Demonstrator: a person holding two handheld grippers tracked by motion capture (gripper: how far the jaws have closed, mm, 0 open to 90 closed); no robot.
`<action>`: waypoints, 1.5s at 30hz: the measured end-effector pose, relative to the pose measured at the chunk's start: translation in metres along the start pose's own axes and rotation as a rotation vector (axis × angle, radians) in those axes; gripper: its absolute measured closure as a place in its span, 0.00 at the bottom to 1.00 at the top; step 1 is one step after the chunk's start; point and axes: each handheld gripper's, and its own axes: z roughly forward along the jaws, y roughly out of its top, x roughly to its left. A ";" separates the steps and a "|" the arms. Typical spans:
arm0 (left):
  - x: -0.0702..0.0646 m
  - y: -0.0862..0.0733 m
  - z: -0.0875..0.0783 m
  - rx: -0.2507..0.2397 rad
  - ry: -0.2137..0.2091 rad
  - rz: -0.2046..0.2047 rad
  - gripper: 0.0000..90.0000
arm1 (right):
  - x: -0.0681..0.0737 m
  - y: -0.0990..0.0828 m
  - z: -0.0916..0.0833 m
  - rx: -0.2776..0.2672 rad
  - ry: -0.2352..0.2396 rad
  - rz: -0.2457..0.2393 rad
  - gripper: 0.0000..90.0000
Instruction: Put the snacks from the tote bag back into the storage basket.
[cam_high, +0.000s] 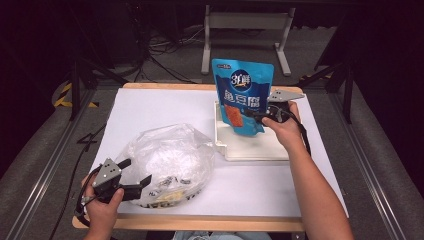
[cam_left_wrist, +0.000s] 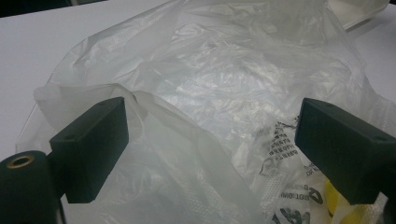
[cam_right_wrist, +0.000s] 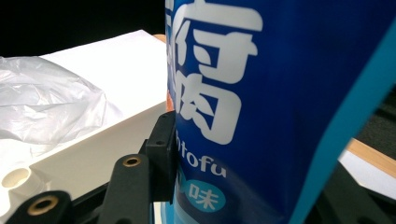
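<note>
High view: your right gripper (cam_high: 259, 116) is pinching one blue pouch (cam_high: 243, 95), held upright over the one white tray (cam_high: 250, 149) at the counter's (cam_high: 150, 105) far right. Your left gripper (cam_high: 134, 176) sits spread at the near edge of the one clear plastic bag (cam_high: 167, 162), front left. Left gripper view: jaws stand wide apart with crumpled bag film (cam_left_wrist: 210, 84) between them, the pads not pressing it; printed packaging and something yellow show inside the bag, count unclear. Right gripper view: one pad (cam_right_wrist: 162, 144) is pressed on the pouch face (cam_right_wrist: 280, 93), the tray wall (cam_right_wrist: 93, 149) just beside and below. Judgement: you are at the placing step, pouch going into the tray. Next calls for lowering it until the bottom rests, then releasing without tipping it.
</note>
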 end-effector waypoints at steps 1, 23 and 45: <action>0.000 0.000 0.000 -0.001 0.000 -0.001 0.12 | 0.000 -0.001 0.001 0.001 0.001 -0.001 0.61; 0.000 0.000 0.001 0.004 0.000 0.003 0.12 | -0.012 -0.022 0.004 0.064 0.052 -0.034 0.55; 0.000 0.000 0.003 0.009 -0.004 0.002 0.12 | -0.011 -0.014 -0.015 0.054 -0.004 0.049 0.13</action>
